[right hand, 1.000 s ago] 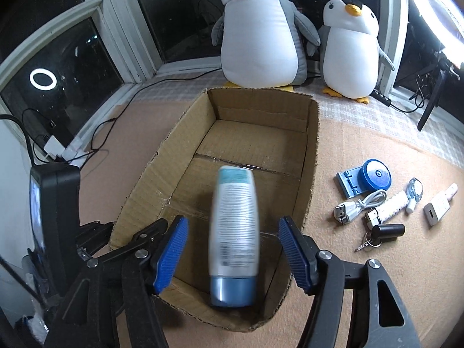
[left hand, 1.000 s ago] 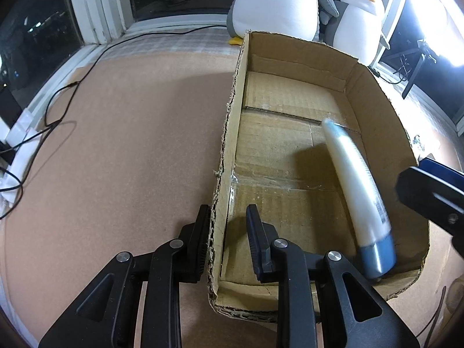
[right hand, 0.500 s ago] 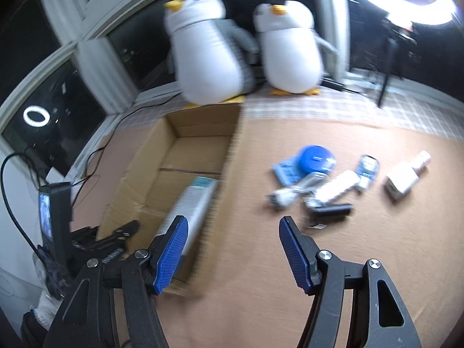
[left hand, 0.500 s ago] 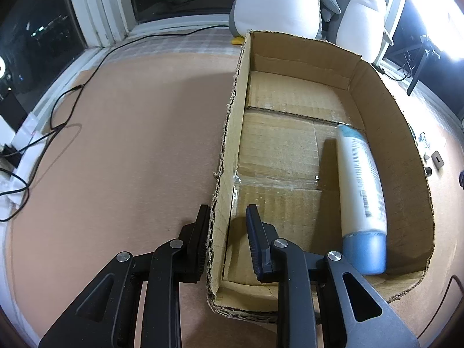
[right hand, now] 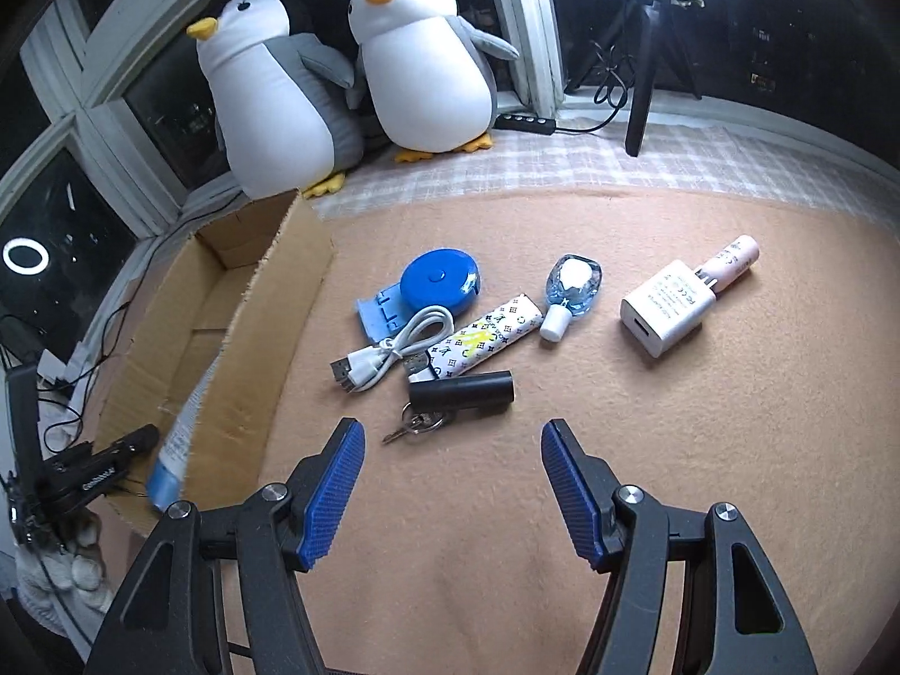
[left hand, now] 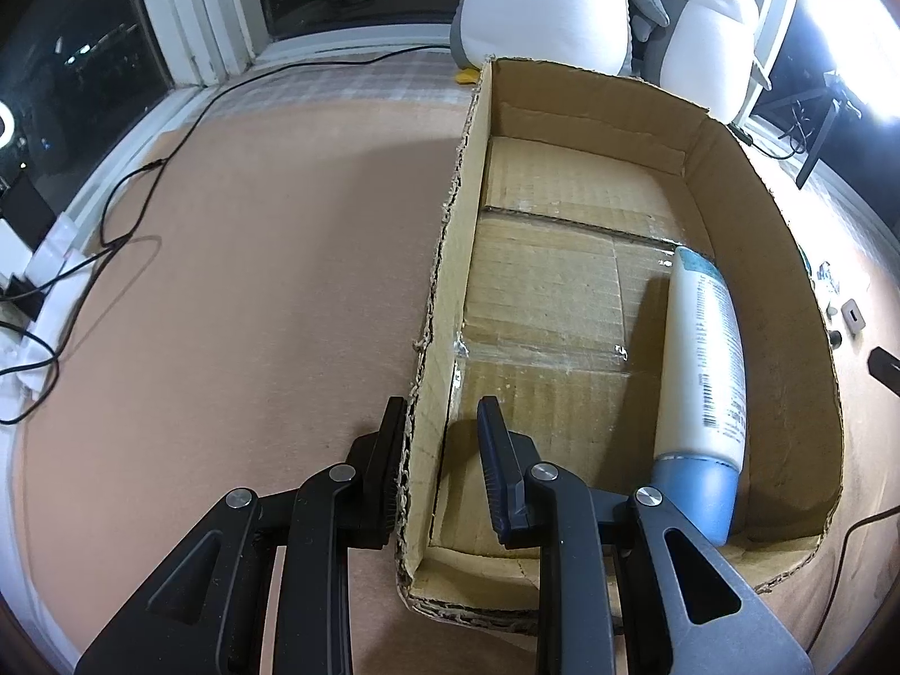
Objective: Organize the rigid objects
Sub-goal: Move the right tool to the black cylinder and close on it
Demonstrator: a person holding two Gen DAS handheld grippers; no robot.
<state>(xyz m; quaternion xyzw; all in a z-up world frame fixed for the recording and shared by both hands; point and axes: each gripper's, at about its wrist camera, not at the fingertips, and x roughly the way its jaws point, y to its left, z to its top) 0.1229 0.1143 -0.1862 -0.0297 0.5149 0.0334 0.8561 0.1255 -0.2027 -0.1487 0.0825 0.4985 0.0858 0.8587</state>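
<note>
Left wrist: the box holds one tube, lying flat along the right wall, blue cap toward the near end; a second ago it hung tilted above the floor. The left gripper is clenched on the box's left wall. Right wrist: the right gripper, jaws apart and empty, has swung off the box to above the black cylinder and keys

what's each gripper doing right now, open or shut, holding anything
Left gripper: shut on the side wall of the cardboard box.
Right gripper: open, holding nothing, over the mat near the black cylinder.
</note>
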